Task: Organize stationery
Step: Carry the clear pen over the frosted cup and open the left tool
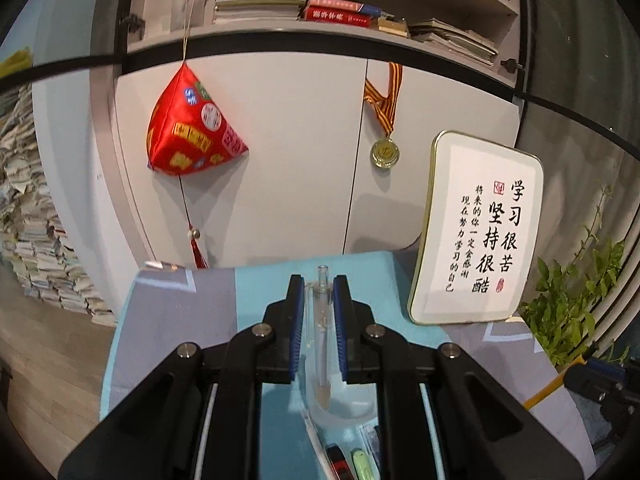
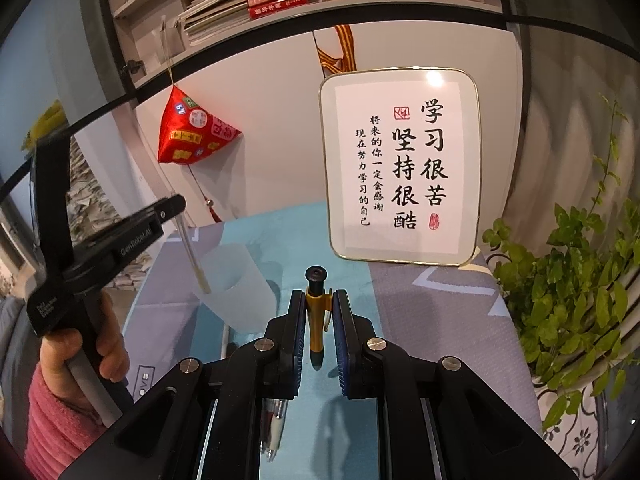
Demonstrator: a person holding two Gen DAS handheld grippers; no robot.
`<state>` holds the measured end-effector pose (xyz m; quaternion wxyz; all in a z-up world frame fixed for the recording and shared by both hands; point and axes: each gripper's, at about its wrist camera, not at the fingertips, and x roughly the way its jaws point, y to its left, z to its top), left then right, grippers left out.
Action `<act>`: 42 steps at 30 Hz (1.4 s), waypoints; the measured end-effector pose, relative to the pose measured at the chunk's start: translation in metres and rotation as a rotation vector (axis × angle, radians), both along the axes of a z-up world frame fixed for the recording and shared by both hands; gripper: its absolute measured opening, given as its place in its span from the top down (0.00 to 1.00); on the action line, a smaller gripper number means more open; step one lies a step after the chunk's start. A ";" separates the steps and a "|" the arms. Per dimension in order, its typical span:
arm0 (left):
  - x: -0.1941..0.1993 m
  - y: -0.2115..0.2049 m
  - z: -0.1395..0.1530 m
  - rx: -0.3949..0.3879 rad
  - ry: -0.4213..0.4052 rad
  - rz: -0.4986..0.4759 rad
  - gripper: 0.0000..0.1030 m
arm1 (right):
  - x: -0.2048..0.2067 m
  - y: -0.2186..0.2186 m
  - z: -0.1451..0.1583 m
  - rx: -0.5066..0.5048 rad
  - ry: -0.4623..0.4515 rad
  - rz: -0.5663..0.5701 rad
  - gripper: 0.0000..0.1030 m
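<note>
My left gripper [image 1: 318, 284] is shut on a clear, see-through pen [image 1: 320, 320] that stands upright between its blue pads. The pen's tip hangs over the mouth of a frosted plastic cup [image 1: 344, 412]. In the right wrist view the left gripper [image 2: 176, 204] comes in from the left. It holds the clear pen [image 2: 192, 252] tilted, with the tip at the rim of the cup [image 2: 236, 280]. My right gripper [image 2: 319, 296] is shut on a yellow pen [image 2: 316, 320] with a black cap, held upright above the blue and grey table mat [image 2: 420, 320].
A framed calligraphy sign [image 2: 404, 164] leans against the white cabinet at the back of the table. A leafy plant [image 2: 580, 300] stands to the right. Loose pens [image 2: 274, 424] lie on the mat near me, and more stationery [image 1: 338, 460] lies below the cup. A hand [image 2: 108, 344] in a pink sleeve grips the left handle.
</note>
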<state>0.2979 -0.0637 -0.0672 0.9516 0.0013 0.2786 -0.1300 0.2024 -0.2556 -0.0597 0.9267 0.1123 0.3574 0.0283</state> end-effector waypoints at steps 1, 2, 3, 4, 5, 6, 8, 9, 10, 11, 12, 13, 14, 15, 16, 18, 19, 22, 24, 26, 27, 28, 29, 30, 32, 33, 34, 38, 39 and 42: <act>-0.001 0.000 -0.002 -0.001 0.004 0.000 0.88 | 0.000 0.000 0.000 0.001 -0.001 -0.002 0.86; -0.002 0.001 -0.003 -0.001 0.008 -0.001 0.88 | 0.001 -0.001 0.000 0.001 -0.001 -0.004 0.86; -0.003 0.001 -0.004 0.000 0.012 -0.002 0.88 | 0.002 -0.001 0.001 0.002 -0.001 -0.006 0.86; -0.003 0.001 -0.006 -0.001 0.015 -0.002 0.88 | 0.002 -0.001 0.001 0.001 -0.002 -0.007 0.86; -0.004 0.002 -0.007 -0.002 0.021 -0.003 0.88 | 0.003 -0.001 0.002 0.000 -0.002 -0.008 0.86; -0.004 0.002 -0.008 -0.004 0.024 -0.004 0.88 | 0.004 -0.001 0.002 -0.002 -0.003 -0.009 0.86; -0.005 0.003 -0.009 -0.006 0.028 -0.005 0.88 | 0.005 0.001 0.004 -0.005 -0.005 -0.008 0.86; -0.005 0.003 -0.010 -0.005 0.030 -0.006 0.88 | 0.006 0.002 0.004 -0.006 -0.007 -0.006 0.86; -0.006 0.003 -0.010 -0.003 0.030 -0.007 0.88 | 0.006 0.003 0.005 -0.007 -0.008 -0.005 0.86; -0.006 0.002 -0.011 -0.002 0.030 -0.007 0.88 | 0.007 0.004 0.005 -0.009 -0.008 -0.004 0.86; -0.006 0.002 -0.011 0.000 0.032 -0.010 0.88 | 0.007 0.005 0.005 -0.009 -0.007 -0.003 0.86; -0.007 0.002 -0.011 0.001 0.033 -0.012 0.88 | 0.008 0.006 0.005 -0.010 -0.006 -0.003 0.86; -0.007 0.002 -0.012 0.001 0.034 -0.013 0.88 | 0.008 0.006 0.005 -0.009 -0.005 -0.003 0.86; -0.008 0.001 -0.012 0.003 0.035 -0.016 0.88 | 0.008 0.007 0.005 -0.010 -0.003 -0.002 0.86; -0.008 0.000 -0.013 0.004 0.035 -0.018 0.88 | 0.009 0.007 0.005 -0.011 -0.002 -0.002 0.86; -0.009 -0.001 -0.014 0.006 0.039 -0.020 0.88 | 0.009 0.008 0.005 -0.012 0.000 0.000 0.86; -0.009 -0.001 -0.015 0.006 0.041 -0.021 0.88 | 0.009 0.008 0.006 -0.012 0.000 0.000 0.86; -0.010 0.000 -0.016 0.001 0.048 -0.026 0.88 | 0.009 0.010 0.006 -0.014 -0.002 0.002 0.86; -0.011 0.000 -0.017 0.002 0.048 -0.026 0.88 | 0.009 0.011 0.007 -0.016 -0.004 0.004 0.86; -0.013 0.002 -0.017 -0.001 0.050 -0.026 0.87 | 0.009 0.012 0.008 -0.018 -0.006 0.004 0.86; -0.014 0.003 -0.018 -0.004 0.053 -0.026 0.87 | 0.009 0.012 0.008 -0.018 -0.006 0.004 0.86; -0.015 0.004 -0.018 -0.006 0.055 -0.025 0.87 | 0.009 0.012 0.008 -0.018 -0.006 0.005 0.86; -0.016 0.005 -0.019 -0.007 0.057 -0.024 0.87 | 0.008 0.013 0.009 -0.018 -0.005 0.006 0.86; -0.017 0.006 -0.019 -0.010 0.059 -0.025 0.87 | 0.008 0.014 0.009 -0.019 -0.005 0.007 0.86; -0.019 0.008 -0.019 -0.014 0.064 -0.024 0.87 | 0.008 0.015 0.010 -0.022 -0.006 0.010 0.86; -0.020 0.010 -0.019 -0.019 0.063 -0.023 0.87 | 0.007 0.017 0.011 -0.022 -0.006 0.012 0.86; -0.021 0.011 -0.019 -0.021 0.062 -0.023 0.87 | 0.007 0.018 0.012 -0.023 -0.007 0.014 0.86; -0.029 0.017 -0.015 -0.034 0.053 -0.021 0.85 | 0.005 0.024 0.016 -0.030 -0.012 0.021 0.86; -0.032 0.020 -0.012 -0.039 0.046 -0.015 0.81 | 0.005 0.025 0.016 -0.032 -0.014 0.022 0.86; -0.044 0.031 -0.006 -0.049 0.018 0.007 0.68 | 0.004 0.028 0.019 -0.039 -0.018 0.027 0.86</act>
